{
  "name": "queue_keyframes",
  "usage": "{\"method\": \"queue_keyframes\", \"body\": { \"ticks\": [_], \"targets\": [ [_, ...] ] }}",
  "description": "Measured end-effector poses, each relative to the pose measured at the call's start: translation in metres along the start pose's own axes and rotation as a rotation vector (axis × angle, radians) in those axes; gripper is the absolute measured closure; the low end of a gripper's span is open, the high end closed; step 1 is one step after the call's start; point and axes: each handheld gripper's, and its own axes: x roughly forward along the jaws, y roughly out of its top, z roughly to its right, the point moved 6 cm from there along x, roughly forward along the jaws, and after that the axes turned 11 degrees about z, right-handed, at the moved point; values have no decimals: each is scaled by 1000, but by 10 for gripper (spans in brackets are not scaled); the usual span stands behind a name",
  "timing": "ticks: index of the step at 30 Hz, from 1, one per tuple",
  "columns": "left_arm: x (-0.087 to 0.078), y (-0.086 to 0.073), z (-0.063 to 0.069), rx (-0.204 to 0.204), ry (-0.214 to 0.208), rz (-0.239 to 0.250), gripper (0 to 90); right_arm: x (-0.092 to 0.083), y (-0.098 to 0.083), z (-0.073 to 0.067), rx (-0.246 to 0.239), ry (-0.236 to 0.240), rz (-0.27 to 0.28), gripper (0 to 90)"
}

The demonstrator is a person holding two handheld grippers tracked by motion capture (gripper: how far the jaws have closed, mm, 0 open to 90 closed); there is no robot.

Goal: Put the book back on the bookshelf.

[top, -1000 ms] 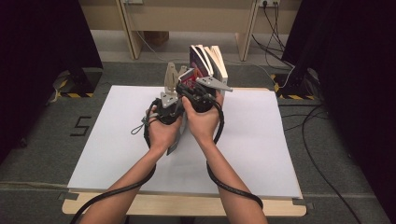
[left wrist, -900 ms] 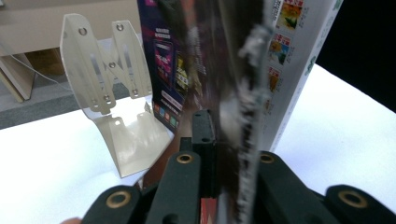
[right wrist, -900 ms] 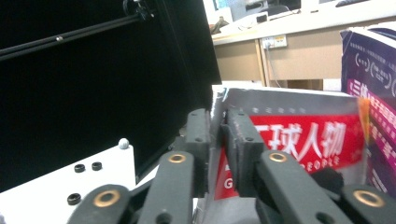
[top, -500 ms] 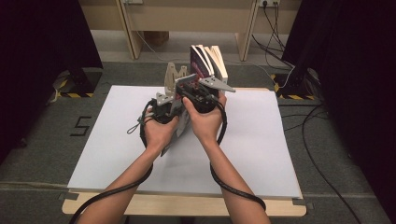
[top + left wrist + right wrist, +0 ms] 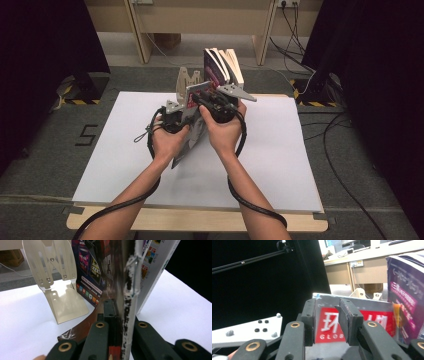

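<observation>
A thin magazine [image 5: 191, 136] stands tilted on the white table, just in front of a row of upright books [image 5: 222, 65]. My left gripper [image 5: 186, 118] is shut on its worn spine edge [image 5: 127, 315], low down. My right gripper [image 5: 201, 98] sits at the magazine's top. Its jaws have just been opening and now stand apart [image 5: 327, 307]. The red-titled cover [image 5: 379, 307] shows behind the gap, and the pads do not press on it. A beige metal bookend [image 5: 186, 80] stands left of the books.
The table top is a white sheet [image 5: 280, 150] on a wooden board. The bookend [image 5: 57, 290] and a dark glossy book cover [image 5: 92, 270] are close ahead of the left gripper. A purple book [image 5: 405, 290] rises right of the right gripper. Cables trail from both hands.
The right gripper's jaws have parted from the magazine's top edge. Both hands have stayed nearly in place, and the left gripper keeps its hold.
</observation>
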Motion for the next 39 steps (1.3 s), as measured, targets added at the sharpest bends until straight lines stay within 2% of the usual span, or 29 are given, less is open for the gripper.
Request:
{"method": "queue_keyframes", "body": {
  "ticks": [2, 8, 11, 15, 20, 25, 28, 29, 30, 32, 34, 36, 39],
  "targets": [
    [0, 1, 0, -10, -7, 6, 861, -5, -1, 6, 0, -14, -9, 672],
    [-2, 5, -3, -5, -14, 31, 862, -24, -13, 30, 8, -54, -40, 665],
    [-4, 7, -5, 1, -23, 51, 863, -36, -24, 47, 17, -84, -51, 661],
    [-6, 11, -9, -11, -34, 65, 862, -48, -46, 67, 57, -116, -83, 661],
    [-10, 19, -13, -12, -34, 101, 863, -64, -61, 87, 64, -144, -110, 657],
    [-13, 27, -19, -20, -30, 127, 864, -87, -75, 106, 65, -176, -133, 652],
    [-15, 32, -23, -31, -22, 146, 864, -102, -86, 122, 59, -213, -148, 648],
    [-15, 32, -23, -31, -22, 146, 864, -106, -89, 128, 46, -230, -152, 647],
    [-15, 36, -26, -48, -15, 158, 864, -111, -92, 135, 28, -253, -158, 646],
    [-16, 39, -29, -65, -8, 167, 864, -120, -96, 148, 41, -291, -157, 642],
    [-16, 42, -31, -69, 1, 182, 864, -127, -98, 157, 10, -318, -157, 642],
    [-16, 45, -33, -74, 7, 191, 864, -133, -103, 164, 32, -328, -164, 641],
    [-17, 49, -34, -77, 13, 199, 864, -141, -109, 171, 31, -351, -171, 637]
  ]
}}
